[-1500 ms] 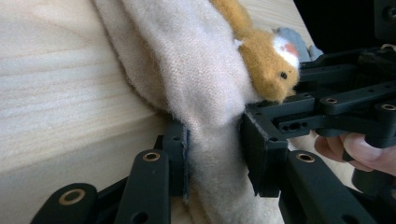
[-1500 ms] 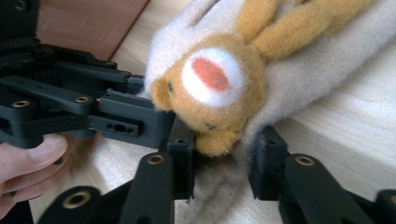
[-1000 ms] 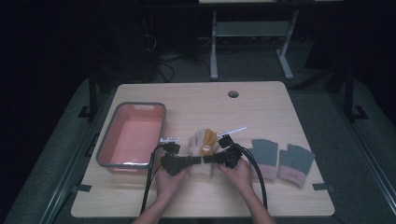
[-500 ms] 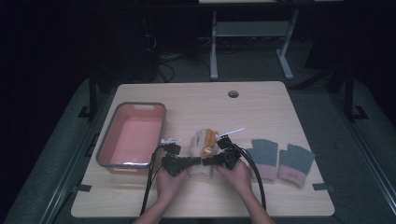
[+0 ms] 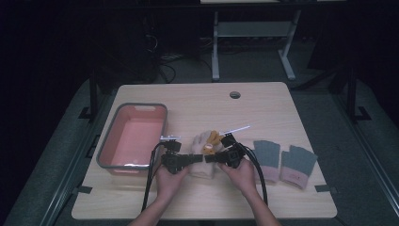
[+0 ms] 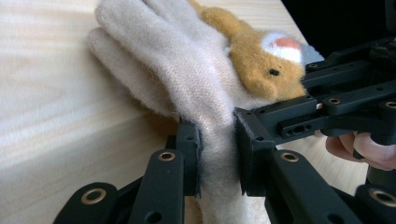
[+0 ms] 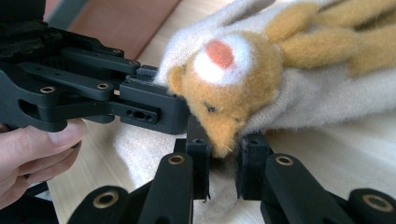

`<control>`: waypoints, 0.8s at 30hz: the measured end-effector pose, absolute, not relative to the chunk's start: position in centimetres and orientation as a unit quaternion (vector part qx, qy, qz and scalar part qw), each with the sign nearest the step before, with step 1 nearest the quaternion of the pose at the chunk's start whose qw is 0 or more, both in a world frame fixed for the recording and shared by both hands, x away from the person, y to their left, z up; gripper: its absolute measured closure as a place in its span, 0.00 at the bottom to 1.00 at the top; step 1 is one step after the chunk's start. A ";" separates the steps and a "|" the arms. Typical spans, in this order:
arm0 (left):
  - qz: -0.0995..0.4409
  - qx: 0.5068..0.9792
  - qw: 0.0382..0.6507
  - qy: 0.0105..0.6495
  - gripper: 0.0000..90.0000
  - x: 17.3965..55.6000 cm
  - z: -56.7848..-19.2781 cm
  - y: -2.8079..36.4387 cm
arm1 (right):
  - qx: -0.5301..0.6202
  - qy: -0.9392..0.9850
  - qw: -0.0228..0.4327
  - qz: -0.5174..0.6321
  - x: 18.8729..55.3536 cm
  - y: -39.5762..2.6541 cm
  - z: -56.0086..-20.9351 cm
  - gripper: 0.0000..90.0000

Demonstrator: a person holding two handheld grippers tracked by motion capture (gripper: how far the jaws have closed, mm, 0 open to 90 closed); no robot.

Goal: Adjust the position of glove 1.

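Note:
A cream knitted glove (image 5: 203, 141) with an orange plush animal face (image 7: 224, 79) lies at the middle of the table (image 5: 197, 101). My left gripper (image 5: 200, 157) comes in from the left and is shut on the glove's cream cuff (image 6: 218, 140). From the right, my right gripper (image 5: 209, 158) meets it tip to tip. Its jaws (image 7: 223, 163) have just been closing, and they now pinch the orange snout and the cream fabric under it. A hand holds each gripper near the table's front edge.
A pink tray with a grey rim (image 5: 107, 141) stands left of the hands. Two grey gloves (image 5: 266, 153) (image 5: 297, 165) lie to the right. A thin white strip (image 5: 237, 128) lies behind the glove, and a cable hole (image 5: 235, 94) sits near the far edge.

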State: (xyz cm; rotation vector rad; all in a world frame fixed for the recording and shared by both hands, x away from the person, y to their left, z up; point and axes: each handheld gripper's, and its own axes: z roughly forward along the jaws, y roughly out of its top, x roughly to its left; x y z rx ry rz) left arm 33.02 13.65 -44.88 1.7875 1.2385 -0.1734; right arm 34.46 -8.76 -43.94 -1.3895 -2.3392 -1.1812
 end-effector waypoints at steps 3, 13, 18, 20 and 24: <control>-0.062 0.728 0.466 0.499 0.81 33.0 -44.0 13.6 | -0.468 -0.783 0.088 -0.401 34.5 -8.9 -43.2 0.87; -0.057 0.729 0.478 0.487 0.81 33.2 -42.5 13.9 | -0.460 -0.784 0.078 -0.410 34.5 -8.9 -41.4 0.87; -0.058 0.727 0.483 0.485 0.81 33.3 -41.9 14.1 | -0.455 -0.785 0.074 -0.413 34.6 -8.7 -40.6 0.87; -0.059 0.727 0.484 0.484 0.81 33.4 -41.7 14.2 | -0.455 -0.786 0.075 -0.413 34.7 -8.7 -40.4 0.87; -0.061 0.728 0.486 0.479 0.81 33.7 -41.2 14.1 | -0.456 -0.785 0.072 -0.413 34.9 -8.8 -39.9 0.87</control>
